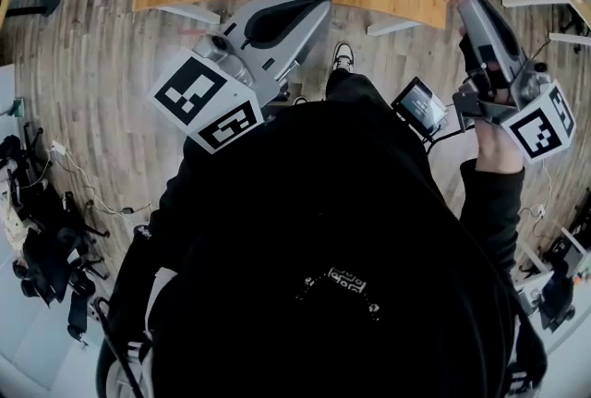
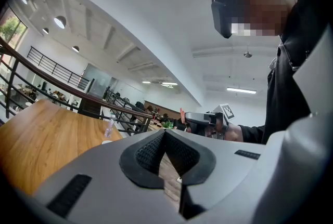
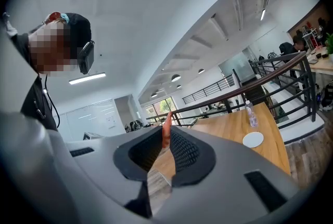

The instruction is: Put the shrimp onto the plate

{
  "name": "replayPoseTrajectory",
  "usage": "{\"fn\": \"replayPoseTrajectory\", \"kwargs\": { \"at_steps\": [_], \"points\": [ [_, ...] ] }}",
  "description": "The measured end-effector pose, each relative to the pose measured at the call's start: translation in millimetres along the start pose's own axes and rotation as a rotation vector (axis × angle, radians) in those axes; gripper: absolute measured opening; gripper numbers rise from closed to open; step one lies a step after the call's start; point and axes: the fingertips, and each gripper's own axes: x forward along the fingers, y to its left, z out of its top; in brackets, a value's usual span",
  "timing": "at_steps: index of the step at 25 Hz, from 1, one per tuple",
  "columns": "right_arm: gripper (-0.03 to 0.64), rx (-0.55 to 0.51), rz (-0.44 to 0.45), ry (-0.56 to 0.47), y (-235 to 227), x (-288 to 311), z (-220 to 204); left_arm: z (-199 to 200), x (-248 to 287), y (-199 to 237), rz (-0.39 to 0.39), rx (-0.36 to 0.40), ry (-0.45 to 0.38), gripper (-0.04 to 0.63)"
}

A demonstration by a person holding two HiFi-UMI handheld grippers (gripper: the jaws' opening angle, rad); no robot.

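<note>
Right gripper view: your right gripper (image 3: 165, 135) pinches the shrimp (image 3: 166, 125) thinly at the jaw tips, well apart from the plate (image 3: 253, 139) on the bench (image 3: 223, 127). Left gripper (image 2: 165, 133) closed, empty. Risk: a jolt shakes the shrimp loose short of the plate.

We see an orange-pink shrimp (image 3: 166, 129). The right gripper (image 3: 167, 137) has a pale grey shell with black, dot-textured pads (image 3: 186, 150). The left gripper (image 2: 165, 133) matches it (grey shell, black pads), and each carries a cube (image 1: 205, 101) of black-and-white square markers. The table (image 3: 234, 129) is honey-brown wood grain, the plate (image 3: 253, 139) white, the floor (image 1: 92, 64) grey-brown planks, the sleeve (image 1: 489, 202) black.
</note>
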Motion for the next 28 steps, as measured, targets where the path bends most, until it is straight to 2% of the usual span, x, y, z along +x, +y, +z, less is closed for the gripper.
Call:
{"fn": "replayPoseTrajectory", "kwargs": {
  "at_steps": [17, 23, 28],
  "points": [
    [0.058, 0.013, 0.078, 0.014, -110, 60, 52, 28, 97, 67, 0.074, -0.003, -0.006, 0.005],
    [0.058, 0.047, 0.098, 0.025, -178, 72, 64, 30, 162, 89, 0.091, -0.008, 0.013, 0.005],
    [0.058, 0.090, 0.117, 0.042, -213, 77, 49, 16, 189, 98, 0.108, -0.014, 0.049, 0.005]
  ]
}}
